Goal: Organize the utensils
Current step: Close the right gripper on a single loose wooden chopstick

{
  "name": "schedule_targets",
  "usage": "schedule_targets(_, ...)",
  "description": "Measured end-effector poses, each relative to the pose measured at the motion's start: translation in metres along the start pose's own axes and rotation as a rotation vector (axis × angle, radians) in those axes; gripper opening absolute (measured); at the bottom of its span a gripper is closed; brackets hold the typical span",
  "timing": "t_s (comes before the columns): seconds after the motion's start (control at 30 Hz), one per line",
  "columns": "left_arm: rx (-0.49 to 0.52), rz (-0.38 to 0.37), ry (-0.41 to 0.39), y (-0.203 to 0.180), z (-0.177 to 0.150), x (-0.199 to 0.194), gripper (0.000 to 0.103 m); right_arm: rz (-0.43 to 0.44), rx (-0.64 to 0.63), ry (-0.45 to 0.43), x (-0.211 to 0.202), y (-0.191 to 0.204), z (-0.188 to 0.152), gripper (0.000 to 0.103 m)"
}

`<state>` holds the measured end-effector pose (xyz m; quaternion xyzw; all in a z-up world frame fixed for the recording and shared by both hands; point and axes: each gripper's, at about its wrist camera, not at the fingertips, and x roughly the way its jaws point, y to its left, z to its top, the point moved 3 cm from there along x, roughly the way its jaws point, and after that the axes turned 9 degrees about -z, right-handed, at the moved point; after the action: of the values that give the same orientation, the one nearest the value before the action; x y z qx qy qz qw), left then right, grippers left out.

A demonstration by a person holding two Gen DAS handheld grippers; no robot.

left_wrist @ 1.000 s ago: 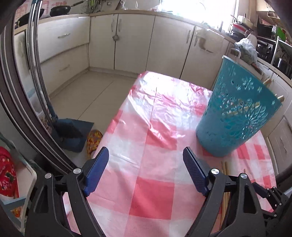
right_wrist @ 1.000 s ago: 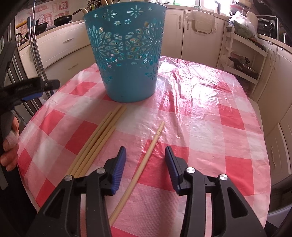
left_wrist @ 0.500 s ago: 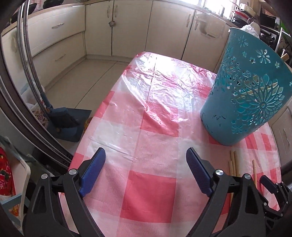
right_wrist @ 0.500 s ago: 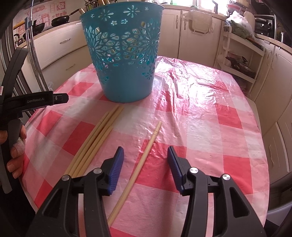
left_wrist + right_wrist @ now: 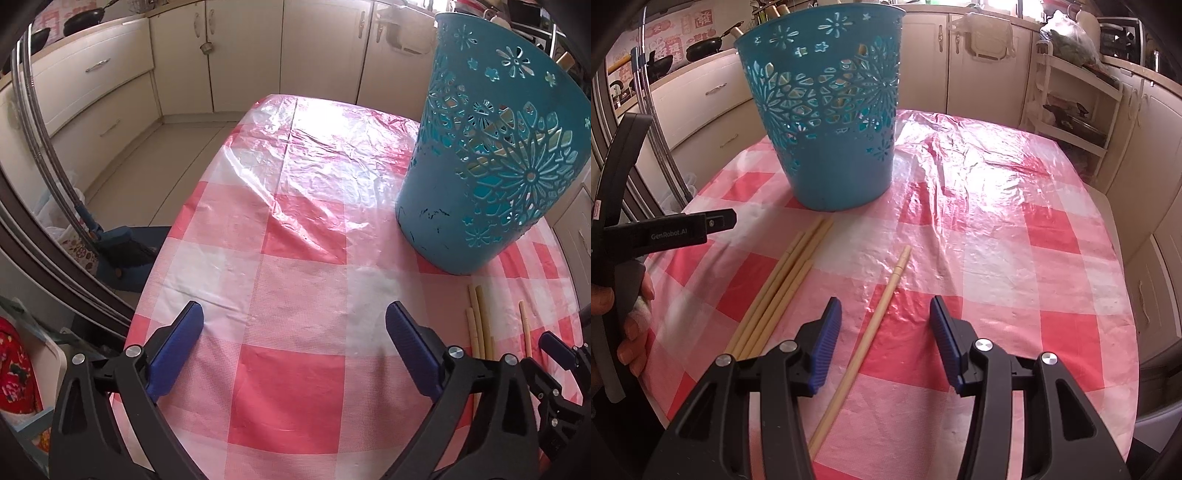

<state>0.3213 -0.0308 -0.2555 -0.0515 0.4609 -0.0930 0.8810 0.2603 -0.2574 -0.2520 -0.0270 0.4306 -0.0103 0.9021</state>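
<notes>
A teal perforated basket (image 5: 827, 122) stands on the red-checked tablecloth (image 5: 997, 221), with light sticks showing through its holes. In front of it lies a bundle of wooden chopsticks (image 5: 779, 284), and a single chopstick (image 5: 871, 321) lies to their right. My right gripper (image 5: 884, 345) hovers open over that single chopstick, which passes between the pads untouched. My left gripper (image 5: 293, 349) is over bare cloth, its jaws opening wide with nothing between them. The basket (image 5: 491, 155) stands at its right, with the chopstick ends (image 5: 478, 325) below it.
Cream kitchen cabinets (image 5: 317, 55) ring the table. A dustpan and brush (image 5: 125, 254) sit on the floor left of the table edge. A shelf rack (image 5: 1075, 107) stands at the back right. A hand (image 5: 631, 314) holds the left tool at the table's left edge.
The left gripper has spread wider and shifted toward the basket, which now looms larger at its right. The right gripper has opened slightly and stayed over the single chopstick.
</notes>
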Motion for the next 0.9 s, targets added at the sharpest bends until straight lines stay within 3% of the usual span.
schedule_targets(0.17,-0.001,-0.004,-0.003,0.0,0.0,-0.001,0.095,-0.026,-0.001,0.041,0.004,-0.001,0.006,0.048)
schedule_targets(0.27,0.001,-0.001,0.0,0.001,0.0,0.0,0.095,-0.041,0.004,0.054,0.008,-0.004,0.012,0.041)
schedule_targets(0.5,0.002,-0.001,0.0,0.001,0.0,0.0,0.095,-0.05,-0.122,0.045,0.008,0.016,0.016,0.01)
schedule_targets(0.6,0.002,0.0,0.0,0.001,0.0,0.0,0.095,-0.042,-0.143,0.04,0.01,0.016,0.018,0.009)
schedule_targets(0.77,0.002,0.0,0.0,0.001,0.0,0.001,0.095,-0.007,-0.055,0.08,0.012,0.0,0.019,0.009)
schedule_targets(0.9,0.004,0.002,0.001,0.001,0.0,0.001,0.095,-0.009,-0.093,0.056,0.004,0.006,0.011,0.009)
